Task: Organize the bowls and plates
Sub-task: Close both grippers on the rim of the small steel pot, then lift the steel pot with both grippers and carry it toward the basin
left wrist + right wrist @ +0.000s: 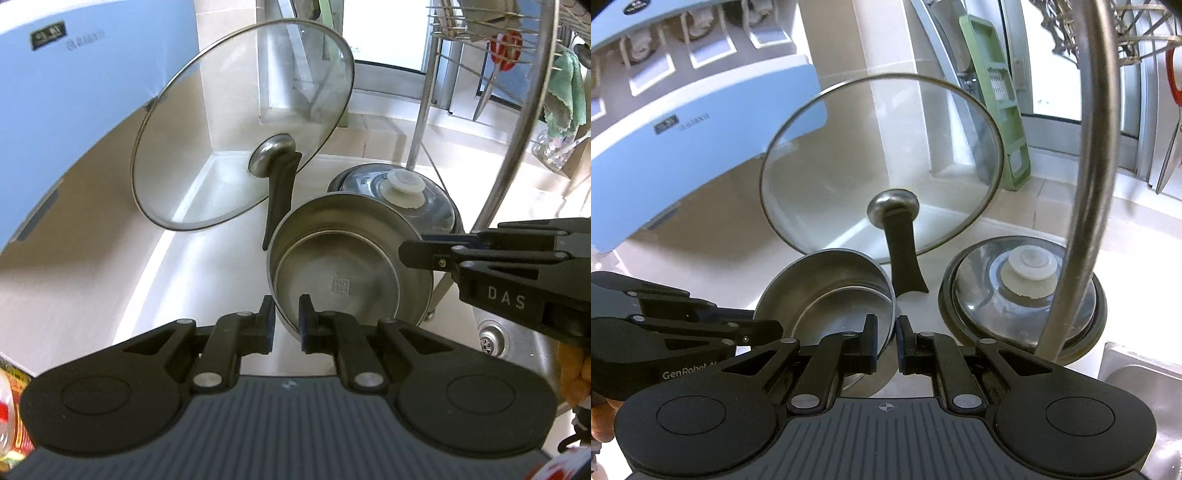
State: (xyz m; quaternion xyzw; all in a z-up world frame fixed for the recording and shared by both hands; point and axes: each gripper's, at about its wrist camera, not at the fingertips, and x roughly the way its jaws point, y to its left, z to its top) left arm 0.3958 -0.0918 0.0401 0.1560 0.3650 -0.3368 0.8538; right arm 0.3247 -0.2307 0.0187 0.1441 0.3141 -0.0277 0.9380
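A stainless steel bowl hangs tilted over the pale counter, its inside facing my left wrist camera; a ring inside it may be a second nested bowl. My left gripper is shut on the bowl's near left rim. My right gripper comes in from the right and is shut on the bowl's right rim. In the right wrist view the bowl sits low in the middle, its rim pinched between the right gripper's pads, and the left gripper grips it from the left.
A big glass lid with a black handle leans on the wall just behind. A lidded pot with a white knob stands to the right. A dish rack's steel post rises close by, above the sink drain. A blue appliance fills the left.
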